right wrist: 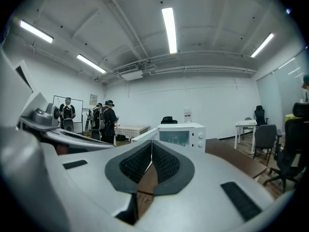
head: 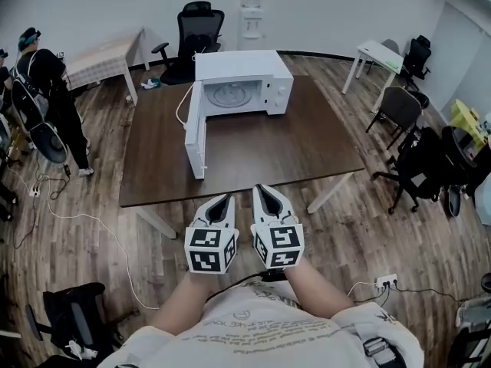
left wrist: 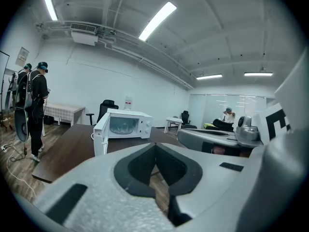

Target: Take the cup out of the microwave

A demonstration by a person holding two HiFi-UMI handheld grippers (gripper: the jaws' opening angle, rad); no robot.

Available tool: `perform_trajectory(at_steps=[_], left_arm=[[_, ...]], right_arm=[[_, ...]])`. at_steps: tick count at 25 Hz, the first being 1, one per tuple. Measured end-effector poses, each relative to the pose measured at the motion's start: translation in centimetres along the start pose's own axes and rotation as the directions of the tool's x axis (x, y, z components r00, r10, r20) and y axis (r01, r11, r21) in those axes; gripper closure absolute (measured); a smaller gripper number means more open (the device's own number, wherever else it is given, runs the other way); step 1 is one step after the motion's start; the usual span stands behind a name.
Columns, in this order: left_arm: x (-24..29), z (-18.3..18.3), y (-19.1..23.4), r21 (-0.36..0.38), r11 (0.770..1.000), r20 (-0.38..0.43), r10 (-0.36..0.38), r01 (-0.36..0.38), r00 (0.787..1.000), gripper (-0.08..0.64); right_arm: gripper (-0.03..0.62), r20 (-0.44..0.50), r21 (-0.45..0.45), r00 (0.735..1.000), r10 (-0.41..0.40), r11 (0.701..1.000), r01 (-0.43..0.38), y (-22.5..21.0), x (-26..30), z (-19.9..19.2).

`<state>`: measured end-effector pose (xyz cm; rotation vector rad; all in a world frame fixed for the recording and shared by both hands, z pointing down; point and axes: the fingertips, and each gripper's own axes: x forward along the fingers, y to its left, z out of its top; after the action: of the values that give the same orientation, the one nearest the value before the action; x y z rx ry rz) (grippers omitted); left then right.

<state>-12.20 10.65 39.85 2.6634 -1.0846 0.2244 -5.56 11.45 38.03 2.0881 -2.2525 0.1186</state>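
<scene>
We hold both clenched and empty, left gripper (head: 222, 200) beside right gripper (head: 261, 191), at the near edge of the table (head: 307, 148). The microwave (head: 245, 64) stands at twelve o'clock, well apart and about equally far from both, with its door (head: 197, 133) swung open toward eleven. We cannot make out the cup inside.

The person's bare left forearm (head: 182, 303) and bare right forearm (head: 313, 288) reach forward from the lower edge of the head view, close together and nearly parallel. Each hand carries a grey, wedge-shaped two-jaw tool. The left gripper (head: 225, 198) and the right gripper (head: 261, 189) sit side by side, just apart, pointing ahead and only slightly downward. Each has a white cube with black square markers at its rear (left cube (head: 211, 250), right cube (head: 278, 245)). In the left gripper view its dark pads (left wrist: 137, 166) meet at the tips, jaws closed. The right gripper's ribbed dark pads (right wrist: 137, 163) are pressed together likewise.
</scene>
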Motion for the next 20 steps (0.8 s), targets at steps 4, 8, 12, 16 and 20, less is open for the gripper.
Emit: perform_trajectory(at_steps=[4, 8, 12, 16, 20], left_arm=[[0.6, -0.1, 0.4, 0.007, 1.0, -0.005, -0.01, 0.01, 1.0, 0.546], [1.6, -0.1, 1.5, 0.001, 1.0, -0.015, 0.002, -0.002, 1.0, 0.546], [3.4, 0.2, 2.2, 0.005, 1.0, -0.023, 0.015, -0.015, 1.0, 0.546], [5.8, 1.2, 2.8, 0.021, 0.999, -0.02, 0.024, -0.024, 1.0, 0.546], [8.8, 1.9, 3.9, 0.012, 0.999, -0.023, 0.03, -0.03, 0.999, 0.546]], right_arm=[[0.577, -0.001, 0.0, 1.0, -0.012, 1.0, 0.012, -0.4, 1.0, -0.1], [0.577, -0.004, 0.005, 1.0, 0.0, 1.0, 0.0, -0.4, 2.3, -0.3], [0.575, -0.003, 0.014, 1.0, 0.012, 1.0, -0.012, -1.4, 4.4, -0.4], [0.575, 0.013, 0.02, 1.0, 0.025, 0.999, -0.026, -2.9, 7.3, 0.3], [0.575, 0.023, 0.021, 0.999, 0.042, 0.999, -0.043, -4.3, 10.1, 0.5]])
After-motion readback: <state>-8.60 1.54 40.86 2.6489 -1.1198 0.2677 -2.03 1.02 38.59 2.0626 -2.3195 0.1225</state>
